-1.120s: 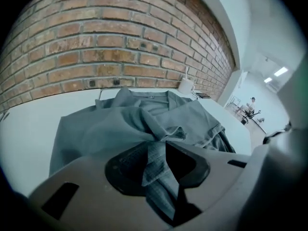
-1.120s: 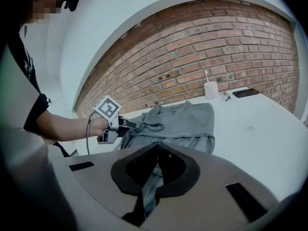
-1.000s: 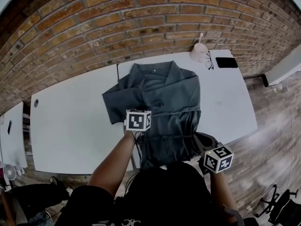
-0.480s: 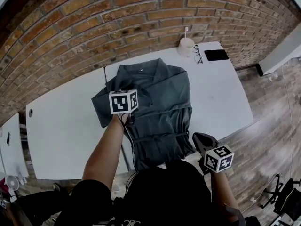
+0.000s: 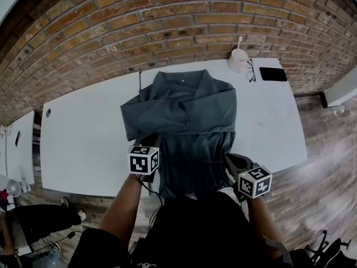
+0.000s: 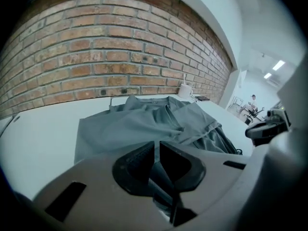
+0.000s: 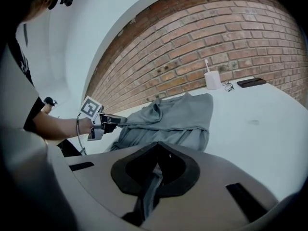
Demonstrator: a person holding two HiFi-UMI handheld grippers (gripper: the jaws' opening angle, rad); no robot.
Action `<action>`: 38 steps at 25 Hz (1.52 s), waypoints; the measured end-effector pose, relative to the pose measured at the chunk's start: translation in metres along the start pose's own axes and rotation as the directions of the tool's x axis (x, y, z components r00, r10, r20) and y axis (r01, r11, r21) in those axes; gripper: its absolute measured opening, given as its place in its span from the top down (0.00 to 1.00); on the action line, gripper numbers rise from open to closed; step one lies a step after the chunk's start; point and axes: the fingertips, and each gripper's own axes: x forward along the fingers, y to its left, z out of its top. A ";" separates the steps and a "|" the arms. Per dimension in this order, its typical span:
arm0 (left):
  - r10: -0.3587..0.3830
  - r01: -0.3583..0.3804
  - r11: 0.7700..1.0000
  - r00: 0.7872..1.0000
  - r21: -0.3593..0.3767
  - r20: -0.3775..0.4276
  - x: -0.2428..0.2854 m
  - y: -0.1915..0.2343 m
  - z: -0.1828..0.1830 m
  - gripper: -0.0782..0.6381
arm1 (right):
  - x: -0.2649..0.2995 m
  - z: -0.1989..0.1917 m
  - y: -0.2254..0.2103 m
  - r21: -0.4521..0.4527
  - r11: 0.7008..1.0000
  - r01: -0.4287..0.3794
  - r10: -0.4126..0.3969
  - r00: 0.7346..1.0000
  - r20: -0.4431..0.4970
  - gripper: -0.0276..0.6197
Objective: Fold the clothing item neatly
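Item: one grey shirt point(image 5: 189, 113), lying on a white table point(image 5: 83, 138), collar toward the brick wall point(image 5: 167, 15) and hem at the near edge by the person; one sleeve lies crossed over the chest, and the body is rumpled, not yet squared. Left gripper point(image 5: 152, 142): at the shirt's left side, low down; its jaws have just been closing and now pinch a fold of grey cloth. Right gripper point(image 5: 230, 162): at the hem's right corner, clamped tight on a strip of the same cloth. Step in hand (by judgement): raising the lower part of the shirt for a fold toward the collar. Handling notes: lift both held points together and level, keeping the cloth between them gently taut so that it does not sag or twist; carry the hem up over the chest, line its edge with the shoulders, and lower it flat before letting go. Sundries at the far right corner, well apart from the shirt: cup point(image 5: 239, 60), glasses point(image 5: 249, 71), phone point(image 5: 273, 74).
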 end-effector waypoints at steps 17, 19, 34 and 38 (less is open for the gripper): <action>0.216 -0.204 0.973 0.969 -0.105 0.120 -0.044 0.025 0.052 0.85 | 0.066 0.126 -0.045 -0.349 0.917 -0.196 0.187 0.981 -0.060 0.95; 0.212 -0.202 0.975 0.970 -0.094 0.118 -0.037 0.032 0.061 0.87 | 0.080 0.148 -0.045 -0.392 0.899 -0.194 0.185 0.981 -0.062 0.95; -0.001 0.010 0.987 0.998 0.160 -0.057 0.140 0.104 0.163 0.75 | 0.230 0.222 -0.135 -0.406 0.907 -0.115 -0.010 0.956 -0.293 0.92; -0.036 0.057 0.985 0.991 0.163 -0.129 0.177 0.111 0.169 0.63 | 0.264 0.219 -0.155 -0.327 0.943 -0.067 -0.050 0.940 -0.337 0.75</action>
